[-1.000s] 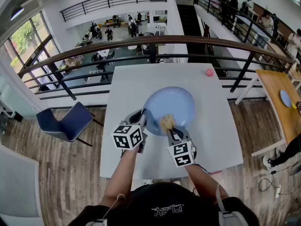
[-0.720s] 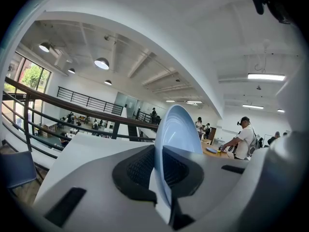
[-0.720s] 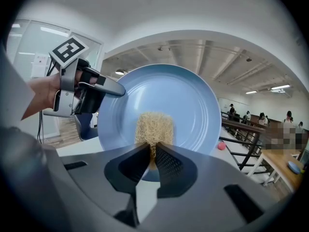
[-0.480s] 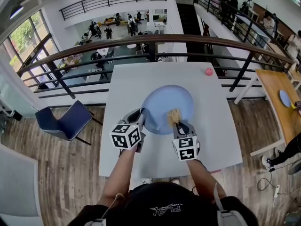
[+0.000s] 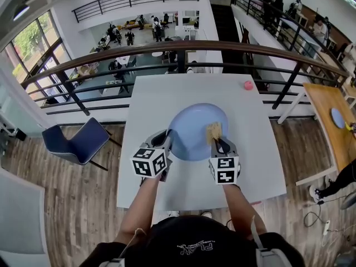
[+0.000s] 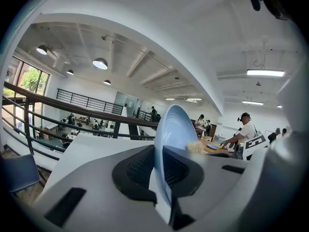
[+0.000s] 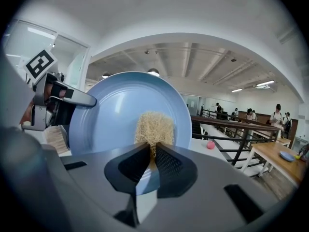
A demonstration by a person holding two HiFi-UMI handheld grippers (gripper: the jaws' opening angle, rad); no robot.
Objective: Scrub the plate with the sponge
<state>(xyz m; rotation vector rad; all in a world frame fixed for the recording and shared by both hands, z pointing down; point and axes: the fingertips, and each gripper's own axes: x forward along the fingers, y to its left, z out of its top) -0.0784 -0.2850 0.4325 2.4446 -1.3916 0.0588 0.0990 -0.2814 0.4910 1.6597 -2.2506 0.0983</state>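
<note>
A pale blue plate (image 5: 192, 131) lies on the white table (image 5: 167, 93), seen edge-on in the left gripper view as the plate (image 6: 170, 129) and face-on in the right gripper view as the plate (image 7: 111, 115). My left gripper (image 5: 168, 142) is shut on the plate's left rim, the rim pinched between its pads. A straw-coloured sponge (image 5: 213, 130) rests on the right part of the plate, and my right gripper (image 5: 220, 143) is shut on it. The sponge (image 7: 154, 128) sticks out past the right jaws against the plate.
A small pink ball (image 5: 248, 85) lies at the table's far right corner, just before the dark railing (image 5: 183, 48). A blue chair (image 5: 78, 143) stands left of the table. A wooden table (image 5: 334, 121) with a blue plate is at the right.
My right gripper has carried the sponge to the right across the plate, from near its middle to its right part. The left gripper and plate have stayed put.
</note>
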